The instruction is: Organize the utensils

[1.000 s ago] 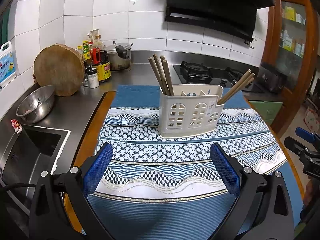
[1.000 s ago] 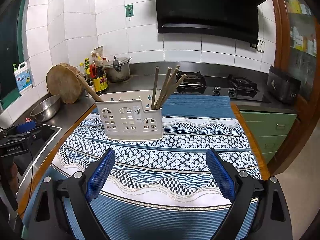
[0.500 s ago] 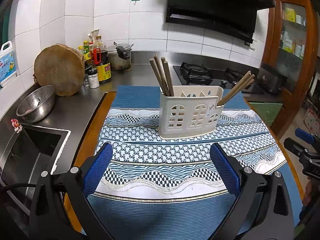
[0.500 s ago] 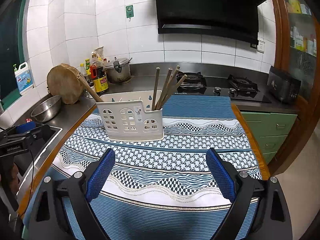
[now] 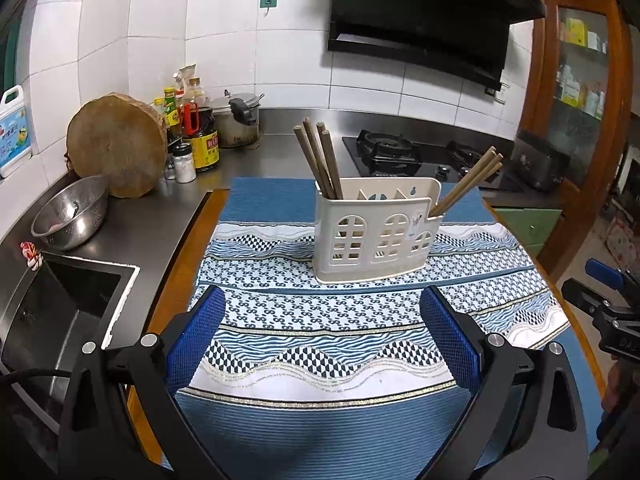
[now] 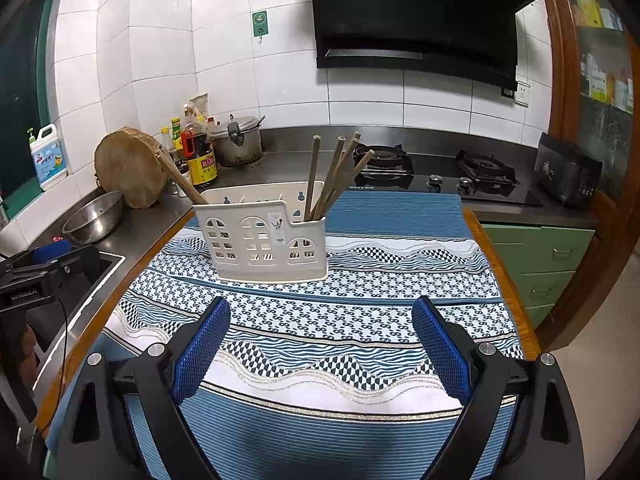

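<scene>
White utensil holder [image 5: 374,236] with arched cutouts holds brown chopsticks [image 5: 320,156] at both ends; bases hidden. Left gripper [image 5: 322,340] and right gripper [image 6: 320,344]: jaws apart, empty.

Both wrist views face utensil caddy [image 5: 376,236] [image 6: 266,238] (near, opposite sides) across tablecloth [image 5: 320,320].

Cream plastic window-cutout utensil holder [image 5: 374,236]; brown wooden chopsticks [image 5: 318,156]; blue-and-white wave-and-check patterned tablecloth [image 5: 320,332] at frame centre; blue gripper pads [image 5: 450,338].

Left gripper [image 5: 322,334], right gripper [image 6: 320,344]: black plastic arms, blue textured pads [image 5: 448,338], silver screws [image 5: 148,339], black cable [image 5: 24,374].
</scene>
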The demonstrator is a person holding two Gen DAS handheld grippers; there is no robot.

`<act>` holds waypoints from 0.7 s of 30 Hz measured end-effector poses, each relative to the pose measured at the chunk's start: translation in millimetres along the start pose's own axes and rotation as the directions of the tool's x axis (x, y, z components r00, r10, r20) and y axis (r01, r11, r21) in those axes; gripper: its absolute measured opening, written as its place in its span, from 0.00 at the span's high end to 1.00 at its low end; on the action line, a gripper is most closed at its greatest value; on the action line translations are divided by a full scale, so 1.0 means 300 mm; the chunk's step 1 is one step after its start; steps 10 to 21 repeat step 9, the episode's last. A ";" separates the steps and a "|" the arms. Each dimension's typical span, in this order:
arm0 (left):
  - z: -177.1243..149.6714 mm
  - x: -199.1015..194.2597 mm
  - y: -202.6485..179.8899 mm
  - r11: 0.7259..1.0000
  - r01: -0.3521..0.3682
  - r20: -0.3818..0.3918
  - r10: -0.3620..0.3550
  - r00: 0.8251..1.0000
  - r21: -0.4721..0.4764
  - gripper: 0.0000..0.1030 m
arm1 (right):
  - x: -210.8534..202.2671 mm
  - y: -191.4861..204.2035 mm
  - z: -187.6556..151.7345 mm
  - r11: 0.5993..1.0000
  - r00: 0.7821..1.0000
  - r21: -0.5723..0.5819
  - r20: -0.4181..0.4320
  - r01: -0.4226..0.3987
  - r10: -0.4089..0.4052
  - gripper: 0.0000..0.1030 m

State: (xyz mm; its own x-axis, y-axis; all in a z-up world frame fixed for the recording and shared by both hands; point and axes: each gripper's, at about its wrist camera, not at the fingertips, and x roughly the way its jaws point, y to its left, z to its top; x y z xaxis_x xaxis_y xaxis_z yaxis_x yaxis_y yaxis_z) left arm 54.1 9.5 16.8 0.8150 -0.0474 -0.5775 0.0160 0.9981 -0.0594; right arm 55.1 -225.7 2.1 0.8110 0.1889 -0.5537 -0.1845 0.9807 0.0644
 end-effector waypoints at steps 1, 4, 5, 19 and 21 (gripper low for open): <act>0.001 0.001 0.000 1.000 0.000 -0.002 0.000 1.000 0.000 0.06 | 0.001 0.000 0.000 1.000 1.000 0.001 0.000 0.001 -0.001 0.14; 0.000 0.000 0.008 1.000 0.006 -0.003 -0.006 1.000 -0.011 0.06 | 0.003 -0.004 0.000 1.000 1.000 0.002 -0.002 0.001 -0.001 0.13; -0.001 0.000 0.010 1.000 0.009 -0.005 -0.009 1.000 -0.014 0.06 | 0.003 -0.006 0.000 1.000 1.000 0.002 -0.002 0.001 -0.001 0.13; -0.007 0.001 0.011 1.000 0.013 -0.011 -0.013 1.000 -0.015 0.06 | 0.004 -0.006 0.000 1.000 1.000 0.001 -0.002 0.001 -0.001 0.13; -0.007 0.001 0.011 1.000 0.013 -0.011 -0.013 1.000 -0.015 0.06 | 0.004 -0.006 0.000 1.000 1.000 0.001 -0.002 0.001 -0.001 0.13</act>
